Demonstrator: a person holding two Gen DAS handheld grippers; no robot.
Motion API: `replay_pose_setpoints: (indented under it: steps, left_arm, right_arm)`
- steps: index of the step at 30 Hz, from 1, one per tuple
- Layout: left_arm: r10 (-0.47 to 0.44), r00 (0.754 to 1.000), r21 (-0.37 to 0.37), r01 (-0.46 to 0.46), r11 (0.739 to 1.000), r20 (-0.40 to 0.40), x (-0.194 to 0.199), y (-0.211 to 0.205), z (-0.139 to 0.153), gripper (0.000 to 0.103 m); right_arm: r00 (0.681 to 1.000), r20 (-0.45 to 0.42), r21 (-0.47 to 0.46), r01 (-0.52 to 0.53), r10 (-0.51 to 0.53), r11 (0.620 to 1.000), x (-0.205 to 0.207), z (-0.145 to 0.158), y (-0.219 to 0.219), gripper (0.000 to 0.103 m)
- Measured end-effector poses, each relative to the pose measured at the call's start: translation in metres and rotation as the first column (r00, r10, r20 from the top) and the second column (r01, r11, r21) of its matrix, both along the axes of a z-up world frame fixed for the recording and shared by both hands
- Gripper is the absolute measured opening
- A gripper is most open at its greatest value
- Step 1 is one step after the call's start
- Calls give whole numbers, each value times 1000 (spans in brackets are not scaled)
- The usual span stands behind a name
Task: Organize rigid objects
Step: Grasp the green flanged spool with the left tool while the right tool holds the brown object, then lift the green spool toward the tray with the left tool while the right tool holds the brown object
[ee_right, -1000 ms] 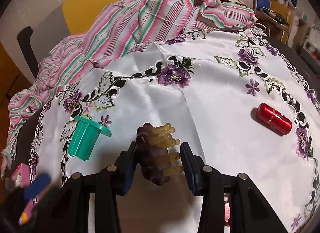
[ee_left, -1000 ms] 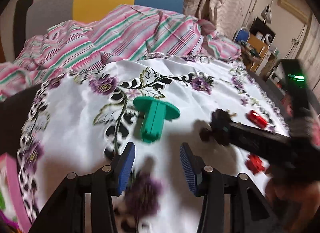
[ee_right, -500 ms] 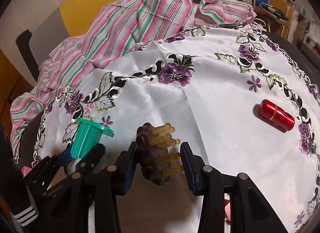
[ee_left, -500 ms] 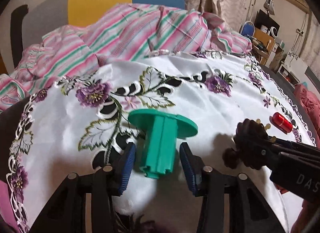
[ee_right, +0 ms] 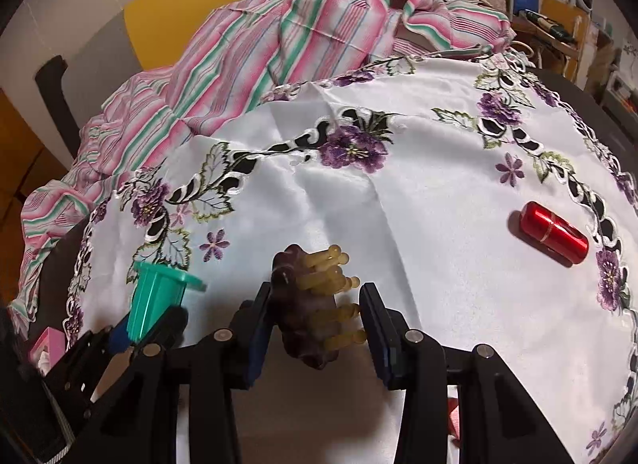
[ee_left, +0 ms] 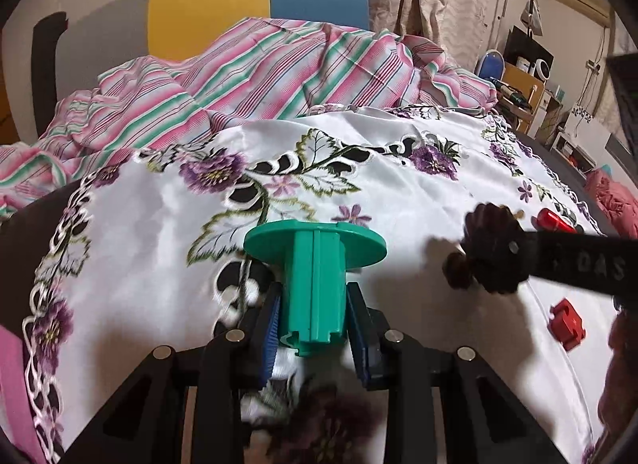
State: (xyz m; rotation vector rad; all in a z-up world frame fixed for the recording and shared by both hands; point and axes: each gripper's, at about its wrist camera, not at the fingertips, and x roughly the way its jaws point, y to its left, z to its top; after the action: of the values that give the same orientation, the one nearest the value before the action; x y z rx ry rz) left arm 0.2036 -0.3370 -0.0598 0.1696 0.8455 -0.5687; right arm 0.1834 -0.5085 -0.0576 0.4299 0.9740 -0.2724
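Left wrist view, item one: left gripper (ee_left: 313, 320), both blue pads pressed against the ribbed stem of a green plastic spool (ee_left: 315, 276); the spool lies on its side on the cloth, round flange pointing away from the camera, notched end toward it

Item two: right gripper (ee_right: 315, 316), pinching a dark purple massage brush (ee_right: 307, 304) with yellowish rubber prongs, one pad on the brush's back, the other at the prong tips; seen from the left wrist, the brush sits at the end of a black finger to the right of the spool, near it but apart

Item three: white embroidered tablecloth (ee_left: 398, 200), purple flowers, green leaves and black cutwork, bearing all the items

Item four: red cylinder (ee_right: 554, 238), glossy with a thin band round its middle, lying on its side on the cloth, well apart from the brush, to the right

Item five: small red block (ee_left: 566, 324) with a notch, flat on the cloth, below the right gripper's finger in the left wrist view

Item six: striped cloth (ee_left: 279, 73), pink, green and white, bunched along the far edge of the tablecloth

Item seven: pink box (ee_right: 48, 344), partly visible at the left edge, beside the left gripper
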Motion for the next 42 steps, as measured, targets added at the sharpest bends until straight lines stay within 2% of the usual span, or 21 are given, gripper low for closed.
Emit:
replay_pose_setpoints:
  steps: [6,17,21,25,26,30,33,37,38,39,42]
  left_arm:
    - [-22,999,-14,22,1000,-24,-18,13,3,30]
    - [25,998,-95,-30,995,-49,-50,56,21,30]
    - [47,996,-100,-54,994,-74,-58,69,18,21]
    - [56,995,-90,-63,994,-81,-61,73,14,21]
    - [64,994,-89,-72,993,-85,-61,72,14,22]
    - [78,992,-115,-90,989,-103,-58,68,17,42]
    - [96,991,-130,-107,986,-89,-53,64,22,46]
    - [99,990,-126,-112,986,-105,-40,55,21,46]
    - [92,990,-104,-103,989,-106,-37,53,18,42]
    - [89,990,-87,-98,991,-105,-38,52,16,31]
    - [77,992,-91,-86,992,-101,-43,56,14,31]
  right_arm:
    - [998,13,-1,-57,57,998,3,1,13,43]
    - [991,39,3,-127,127,992,5,1,29,43]
    - [988,40,-27,-148,149,989,4,2,35,43]
    - [987,34,-42,-155,156,987,2,2,38,43]
    - [987,33,-42,-154,155,987,1,2,38,43]
    - [988,31,-29,-149,149,988,1,2,36,43]
    - [989,33,-23,-146,147,989,1,1,35,43]
    - [988,32,-28,-149,150,988,2,1,36,43]
    - [988,31,-30,-151,152,988,3,1,36,43]
    - [987,30,-35,-154,155,987,3,1,37,43]
    - [987,37,-33,-158,159,987,2,3,38,43]
